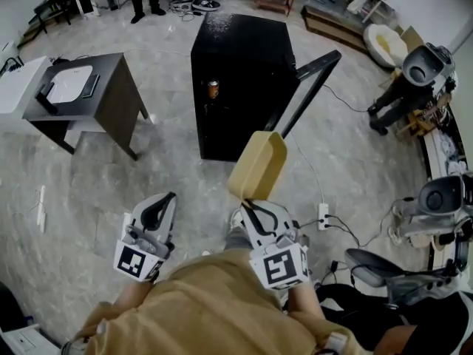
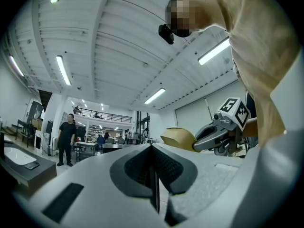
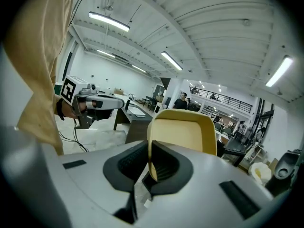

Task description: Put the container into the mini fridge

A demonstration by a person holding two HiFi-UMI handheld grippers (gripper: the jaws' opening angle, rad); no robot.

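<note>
The head view looks steeply down from above the person onto the floor (image 1: pixel 89 191), the mini fridge (image 1: pixel 236 87) ahead. Each gripper view sits close behind its jaws, facing across the hall, and shows the other: right gripper (image 2: pixel 194 145), left gripper (image 3: pixel 123 100).

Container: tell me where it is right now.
In the head view the tan container sits at centre, clamped by its edge in the right gripper. It is held up in front of the black mini fridge, whose door stands open.
</note>
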